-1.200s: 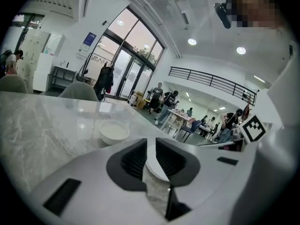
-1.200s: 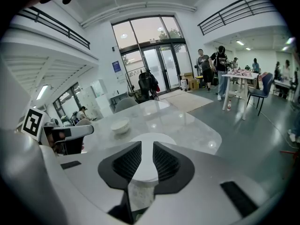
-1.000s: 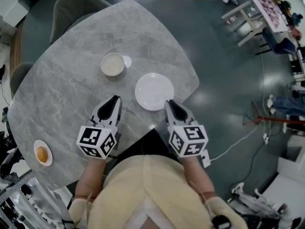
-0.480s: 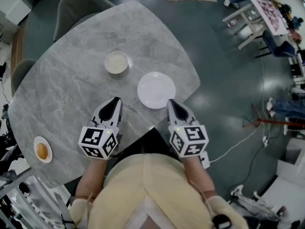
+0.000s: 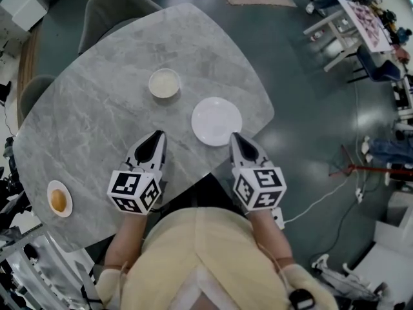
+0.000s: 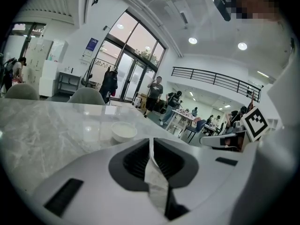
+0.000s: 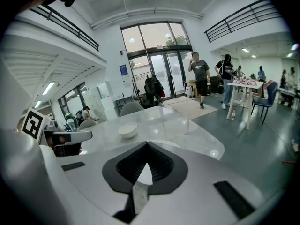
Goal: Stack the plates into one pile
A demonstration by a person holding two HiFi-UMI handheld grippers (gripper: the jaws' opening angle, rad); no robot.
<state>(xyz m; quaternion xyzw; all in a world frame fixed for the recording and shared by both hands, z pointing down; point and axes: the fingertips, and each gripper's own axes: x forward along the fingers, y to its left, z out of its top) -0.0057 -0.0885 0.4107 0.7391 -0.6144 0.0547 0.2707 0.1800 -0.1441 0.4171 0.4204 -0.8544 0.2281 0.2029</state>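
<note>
plate (image 5: 216, 121) near right edge of table (image 5: 97, 95), just ahead of right gripper (image 5: 237, 137), jaws pressed together, empty; left gripper (image 5: 157, 135) jaws barely apart, empty.

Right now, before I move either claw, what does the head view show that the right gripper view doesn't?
Only the head view: the small plate with something orange on it at the table's near left edge, and the white plate in full, just ahead of the right claw. Only the right gripper view: the glass doors and the balcony railing beyond the table. Both: the bowl, the grey marble table and the left claw.
</note>
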